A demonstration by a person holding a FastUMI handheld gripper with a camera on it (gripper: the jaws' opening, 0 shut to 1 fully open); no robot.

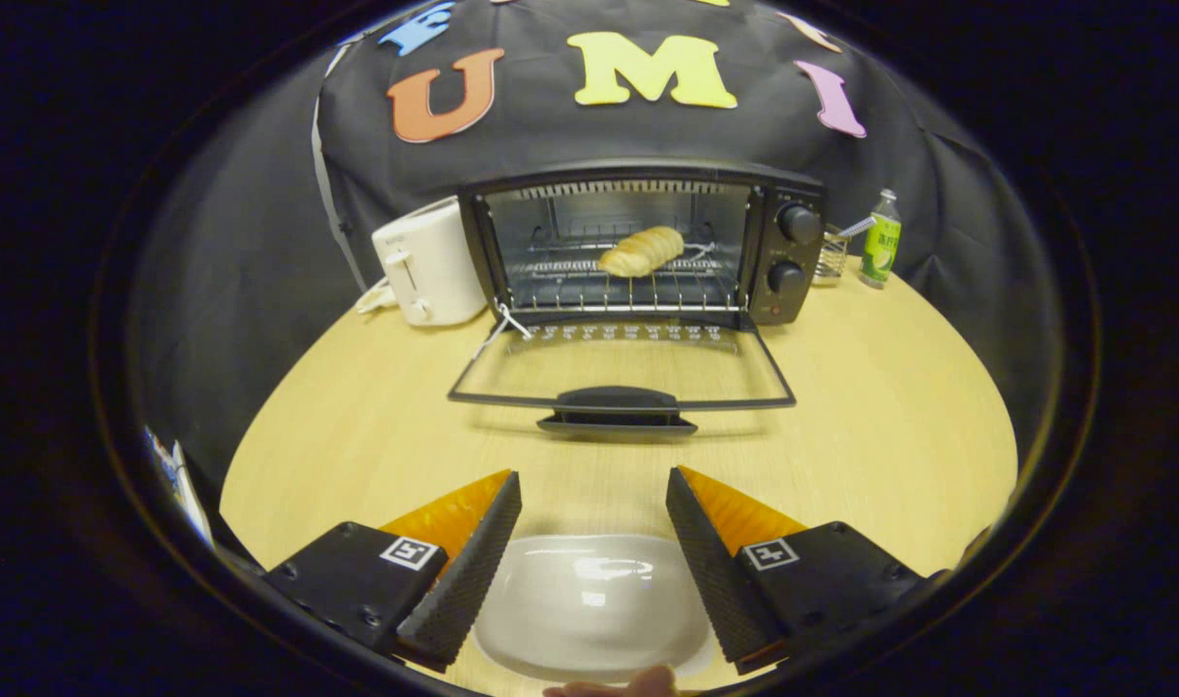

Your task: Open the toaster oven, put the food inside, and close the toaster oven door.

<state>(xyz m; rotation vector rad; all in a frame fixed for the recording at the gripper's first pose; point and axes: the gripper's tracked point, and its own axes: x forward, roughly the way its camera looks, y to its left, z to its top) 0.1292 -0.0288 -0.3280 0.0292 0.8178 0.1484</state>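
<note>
Spanning the booth, wooden table (890,426) holds open toaster oven (638,247); fingers (593,503) parted.

One toaster oven (638,247), door (620,373) down; one bread roll (641,251) on its rack; two knobs (799,224); one white toaster (433,261); one green bottle (881,239); one wire holder (830,257); one white dish (589,605); one table (890,416); one gripper (594,499), fingers apart, holding nothing

Black toaster oven (638,247) on table, glass door (620,373) folded down flat, golden bread roll (641,251) on rack inside
</note>
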